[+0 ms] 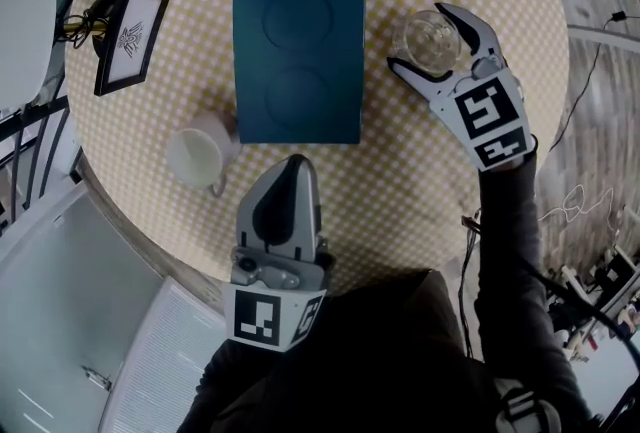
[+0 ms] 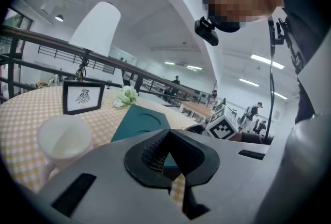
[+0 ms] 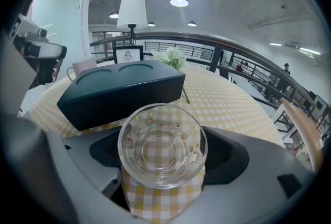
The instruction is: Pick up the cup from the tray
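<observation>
The right claw (image 1: 426, 43) was clamped on the glass cup (image 3: 162, 145). The cup was just to the right of the dark tray (image 1: 298, 41) and off it, and both round hollows of the tray were empty. Whether the cup's base touched the bench (image 1: 400, 181) I could not tell. The left claw (image 1: 292, 173) was closed on nothing, near the person. The pick-up seemed done. The next move probably called for a steady hold or a gentle set-down.

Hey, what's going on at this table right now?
A person works two handheld tongs over a round table with a yellow checked cloth. The right tongs grip a clear glass cup just right of the dark teal tray, whose two round hollows are empty. The left tongs are shut on nothing, beside a white mug.
</observation>
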Motion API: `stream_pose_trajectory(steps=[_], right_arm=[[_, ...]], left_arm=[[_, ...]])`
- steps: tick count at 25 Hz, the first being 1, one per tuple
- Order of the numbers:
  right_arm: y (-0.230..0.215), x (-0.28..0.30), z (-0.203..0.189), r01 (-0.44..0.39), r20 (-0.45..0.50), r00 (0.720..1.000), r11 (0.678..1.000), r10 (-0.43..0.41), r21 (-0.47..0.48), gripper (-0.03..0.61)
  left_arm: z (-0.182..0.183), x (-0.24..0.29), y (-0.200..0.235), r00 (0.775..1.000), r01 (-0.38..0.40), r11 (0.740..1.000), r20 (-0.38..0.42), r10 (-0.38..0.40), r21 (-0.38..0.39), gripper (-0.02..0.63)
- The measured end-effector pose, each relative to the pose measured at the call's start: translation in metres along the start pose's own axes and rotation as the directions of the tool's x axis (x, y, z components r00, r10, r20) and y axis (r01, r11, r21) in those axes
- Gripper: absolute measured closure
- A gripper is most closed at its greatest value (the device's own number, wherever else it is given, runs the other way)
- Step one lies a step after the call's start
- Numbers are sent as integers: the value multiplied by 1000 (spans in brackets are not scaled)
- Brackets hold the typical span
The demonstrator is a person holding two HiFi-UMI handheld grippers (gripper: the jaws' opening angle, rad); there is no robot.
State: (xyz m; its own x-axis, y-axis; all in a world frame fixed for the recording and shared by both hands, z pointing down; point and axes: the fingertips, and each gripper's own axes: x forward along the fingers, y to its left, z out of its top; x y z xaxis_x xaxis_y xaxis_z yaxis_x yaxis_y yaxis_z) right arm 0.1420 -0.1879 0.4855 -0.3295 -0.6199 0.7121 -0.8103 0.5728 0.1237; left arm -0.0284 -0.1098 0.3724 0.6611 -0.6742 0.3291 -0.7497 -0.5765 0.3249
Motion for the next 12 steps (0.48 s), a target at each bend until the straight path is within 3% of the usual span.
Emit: stream_pose_trajectory(steps=[12], right_arm=[[1,5,-2,54,-13,998,995,-55,-79,187]], left_arm=[[5,-17,-2,999,-31,999,18,31,15,609]])
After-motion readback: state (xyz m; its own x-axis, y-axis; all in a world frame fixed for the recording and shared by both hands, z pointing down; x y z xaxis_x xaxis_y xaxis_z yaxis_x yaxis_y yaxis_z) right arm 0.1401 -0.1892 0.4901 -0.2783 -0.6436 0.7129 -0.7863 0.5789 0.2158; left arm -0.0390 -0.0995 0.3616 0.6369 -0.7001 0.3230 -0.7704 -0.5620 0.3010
